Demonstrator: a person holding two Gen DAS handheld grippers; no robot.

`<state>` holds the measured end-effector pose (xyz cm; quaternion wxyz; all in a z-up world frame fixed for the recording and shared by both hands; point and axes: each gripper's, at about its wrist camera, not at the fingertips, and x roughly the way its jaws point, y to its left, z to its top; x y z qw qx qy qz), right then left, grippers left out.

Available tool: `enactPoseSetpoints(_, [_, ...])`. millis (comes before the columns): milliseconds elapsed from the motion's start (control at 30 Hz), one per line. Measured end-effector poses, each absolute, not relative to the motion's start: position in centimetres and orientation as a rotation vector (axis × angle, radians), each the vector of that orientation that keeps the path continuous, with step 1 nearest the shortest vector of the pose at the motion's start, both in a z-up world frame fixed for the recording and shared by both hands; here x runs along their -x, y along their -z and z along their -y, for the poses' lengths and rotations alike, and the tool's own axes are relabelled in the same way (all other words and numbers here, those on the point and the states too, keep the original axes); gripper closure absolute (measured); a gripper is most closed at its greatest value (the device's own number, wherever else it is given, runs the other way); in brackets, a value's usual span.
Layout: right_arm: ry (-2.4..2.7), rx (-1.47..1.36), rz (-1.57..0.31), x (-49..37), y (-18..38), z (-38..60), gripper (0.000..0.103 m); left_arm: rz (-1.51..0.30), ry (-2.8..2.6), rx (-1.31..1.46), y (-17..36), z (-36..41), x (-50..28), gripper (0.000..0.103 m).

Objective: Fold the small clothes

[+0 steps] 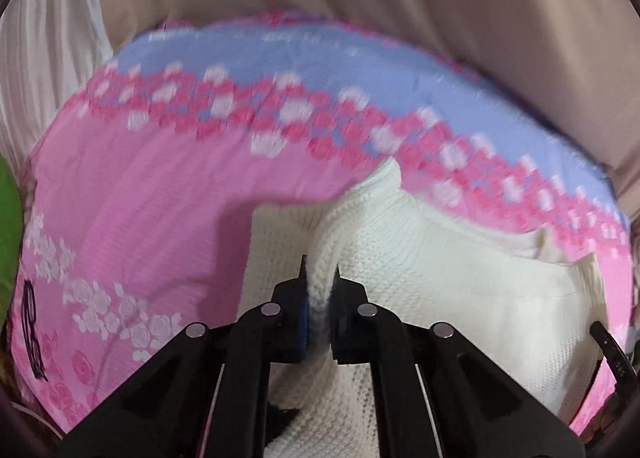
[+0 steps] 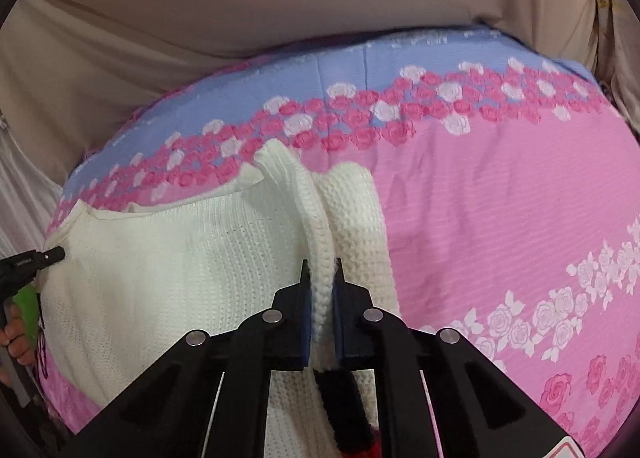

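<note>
A cream knit garment (image 2: 180, 258), lying mid-sheet on the pink rose-print bedsheet (image 2: 500, 217) with its long axis across it, is being pinched at raised folds by the clenched left gripper (image 1: 320, 278) and right gripper (image 2: 322, 272).

Soft, even indoor light fills both views, with no glare and only faint shadows. In the left wrist view the pink and blue floral sheet (image 1: 168, 177) is smeared by motion blur, its roses streaked, while the cream knit (image 1: 420, 258) near the lens stays fairly crisp. The right wrist view is sharp throughout, stitches readable. Both fisheye pictures bow straight edges into arcs and darken to black at the corners.
</note>
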<state>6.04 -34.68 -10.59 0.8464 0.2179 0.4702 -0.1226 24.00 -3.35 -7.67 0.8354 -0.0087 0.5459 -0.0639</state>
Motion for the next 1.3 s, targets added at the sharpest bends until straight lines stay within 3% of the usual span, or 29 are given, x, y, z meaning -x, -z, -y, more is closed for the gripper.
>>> enactPoseSetpoints(100, [0.272,-0.483,-0.932,-5.4,9.7,34.9,0.096,-1.194,0.095,0.028,9.7,2.8,-23.9,0.097])
enactPoseSetpoints(267, [0.317,-0.454,-0.776,-5.0,5.3,35.6,0.096,-1.097,0.132,0.07,5.3,3.1,-23.9,0.097])
enactPoseSetpoints(433, [0.336,-0.479,-1.03,-8.2,12.0,37.0,0.094,-1.202,0.096,-0.013,9.5,5.2,-26.7,0.096])
enactPoseSetpoints(533, [0.369,-0.42,-0.904,-6.5,8.3,35.7,0.087,-1.179,0.084,-0.04,9.6,5.1,-26.0,0.093])
enactPoseSetpoints(567, [0.381,-0.385,-0.874,-6.0,7.1,35.1,0.078,-1.154,0.069,-0.041,8.6,4.8,-25.3,0.091])
enactPoseSetpoints(633, [0.33,-0.35,-0.83,-5.4,5.2,33.3,0.072,-1.122,0.045,-0.023,7.0,4.1,-23.8,0.086])
enactPoseSetpoints(767, [0.124,-0.272,-0.908,-7.0,6.5,28.3,0.074,-1.116,0.081,-0.004,6.2,4.1,-20.7,0.084])
enactPoseSetpoints(900, [0.051,-0.181,-1.113,-9.3,12.5,24.5,0.078,-1.21,0.07,-0.041,10.1,5.0,-19.4,0.084])
enactPoseSetpoints(1100, [0.029,-0.1,-0.991,-8.4,8.0,22.0,0.079,-1.171,0.079,-0.048,8.5,4.7,-17.8,0.082])
enactPoseSetpoints(1233, [0.024,-0.106,-1.156,-10.6,12.0,22.7,0.074,-1.189,0.052,-0.099,10.3,4.5,-17.7,0.081])
enactPoseSetpoints(1300, [0.009,-0.158,-1.13,-10.5,11.8,23.5,0.075,-1.182,0.058,-0.093,9.6,4.2,-17.5,0.08])
